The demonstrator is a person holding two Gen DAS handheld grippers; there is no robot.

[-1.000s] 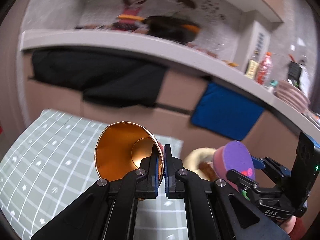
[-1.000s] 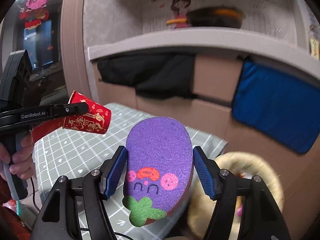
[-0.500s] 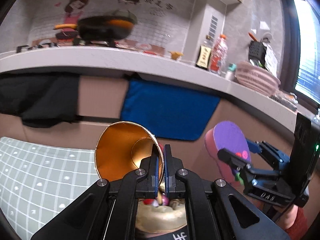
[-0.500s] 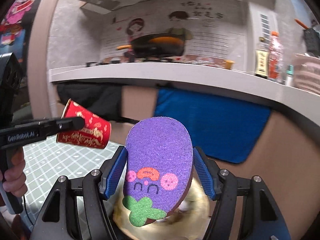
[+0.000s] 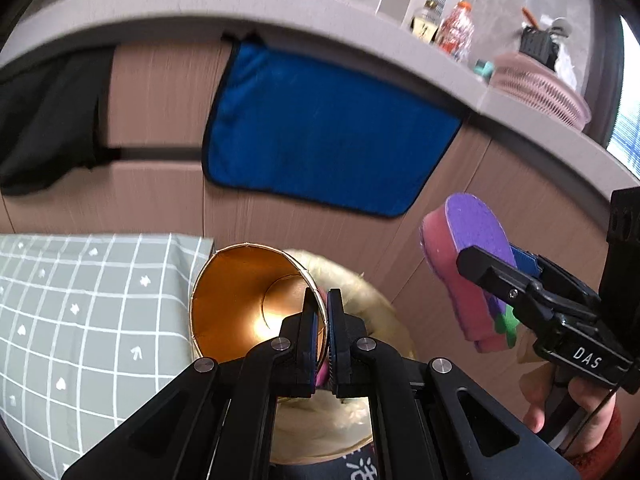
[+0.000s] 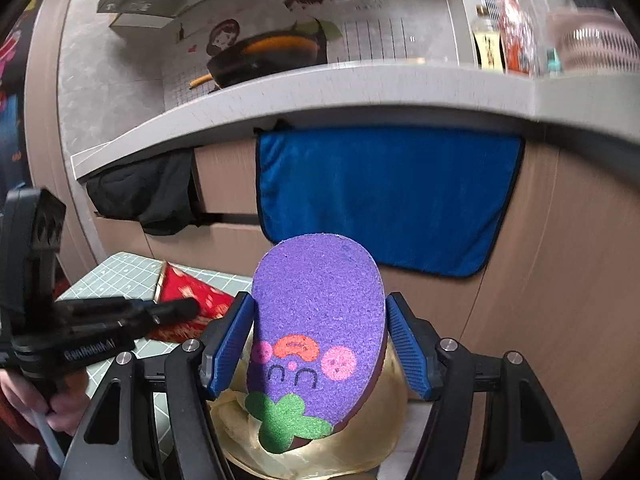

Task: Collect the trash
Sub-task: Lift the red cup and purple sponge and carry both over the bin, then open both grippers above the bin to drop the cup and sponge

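Left wrist view: the paper cup [image 5: 256, 300] is pinched by its rim in the left gripper [image 5: 322, 332], held over the bin w/ yellow bag [image 5: 360, 312]; not dropped yet. Bin inside is mostly hidden.

Right wrist view: the eggplant sponge [image 6: 316, 336] is clamped in the right gripper [image 6: 320, 344] above the bag; not dropped either. Background is blurry.

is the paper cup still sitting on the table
No: the paper cup is off the checked table, its rim pinched by the left gripper, in the air beside the yellow-lined bin.
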